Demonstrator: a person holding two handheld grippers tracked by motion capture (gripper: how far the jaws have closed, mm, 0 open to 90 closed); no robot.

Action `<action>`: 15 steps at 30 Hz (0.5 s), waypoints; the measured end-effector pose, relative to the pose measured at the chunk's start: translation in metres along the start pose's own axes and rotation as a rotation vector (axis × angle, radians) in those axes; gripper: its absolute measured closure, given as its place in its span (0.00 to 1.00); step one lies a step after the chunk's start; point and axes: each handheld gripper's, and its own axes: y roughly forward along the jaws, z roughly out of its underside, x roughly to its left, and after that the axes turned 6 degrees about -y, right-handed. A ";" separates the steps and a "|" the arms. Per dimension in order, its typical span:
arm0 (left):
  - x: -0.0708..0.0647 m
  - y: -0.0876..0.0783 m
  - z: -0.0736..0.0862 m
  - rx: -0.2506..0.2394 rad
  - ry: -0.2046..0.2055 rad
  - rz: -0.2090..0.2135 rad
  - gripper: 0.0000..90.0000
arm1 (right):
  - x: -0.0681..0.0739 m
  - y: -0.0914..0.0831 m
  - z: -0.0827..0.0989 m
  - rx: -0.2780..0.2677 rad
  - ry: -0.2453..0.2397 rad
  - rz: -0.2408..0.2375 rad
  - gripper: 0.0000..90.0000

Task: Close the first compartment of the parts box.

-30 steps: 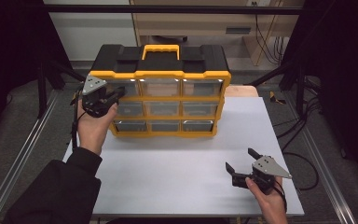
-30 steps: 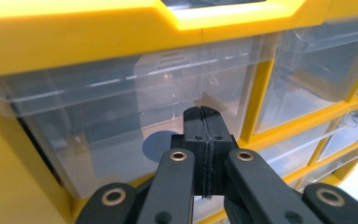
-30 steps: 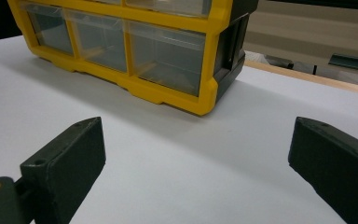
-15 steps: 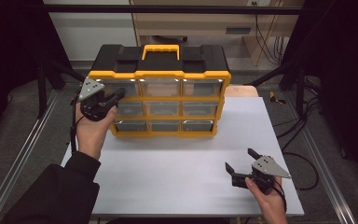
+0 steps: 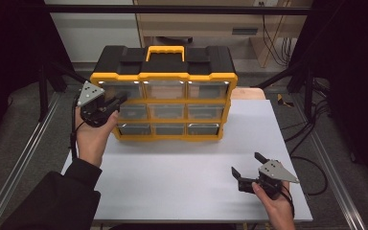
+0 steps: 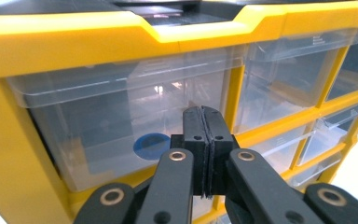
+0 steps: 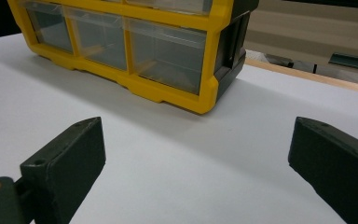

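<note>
A yellow and black drawer organizer (image 5: 163, 103) stands at the back of the white table (image 5: 191, 163), with clear plastic drawers in three rows. My left gripper (image 5: 121, 100) is shut and held level at the organizer's left end, its tips at the front of the top-left drawer (image 5: 117, 90). In the left gripper view the two pads (image 6: 203, 122) press together in front of that drawer (image 6: 121, 107), nothing visible between them; a blue disc (image 6: 150, 146) shows through the plastic. My right gripper (image 5: 247, 164) rests open near the table's front right, jaws wide (image 7: 196, 154), facing the organizer's corner (image 7: 205, 98).
A yellow carry handle (image 5: 165, 49) sits on the organizer's black lid. Cables (image 5: 311, 158) trail off the table's right side. Metal rails (image 5: 24, 158) run along both sides. White table surface lies between the organizer and my right gripper.
My left gripper has sunk very slightly along the organizer's front, still shut. The right gripper has kept still.
</note>
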 end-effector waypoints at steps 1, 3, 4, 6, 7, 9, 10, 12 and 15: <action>0.000 -0.001 0.000 -0.008 0.000 0.000 0.99 | 0.000 0.000 0.000 0.001 -0.001 0.000 0.04; 0.000 -0.002 0.001 -0.014 0.005 -0.001 0.98 | 0.000 0.000 0.000 0.000 -0.003 -0.002 0.05; 0.000 -0.002 0.001 -0.019 0.004 -0.001 0.98 | 0.000 0.000 0.000 0.003 -0.005 0.001 0.05; -0.001 -0.003 0.002 -0.022 0.006 0.003 0.98 | 0.000 0.000 0.000 0.000 -0.004 -0.001 0.05; -0.001 -0.003 0.003 -0.024 0.010 0.006 0.98 | 0.000 0.000 0.000 0.001 -0.005 0.005 0.05; -0.003 -0.004 0.005 -0.026 0.014 0.013 0.97 | 0.000 0.000 0.000 0.002 -0.006 0.005 0.05; -0.003 -0.004 0.006 -0.028 0.013 0.016 0.96 | -0.001 0.000 0.000 0.001 -0.007 0.002 0.05; -0.005 -0.005 0.008 -0.032 0.015 0.016 0.94 | 0.000 0.000 0.000 0.001 -0.004 0.000 0.05; -0.006 -0.006 0.010 -0.033 0.020 0.022 0.88 | 0.000 0.000 0.000 0.001 -0.006 0.005 0.05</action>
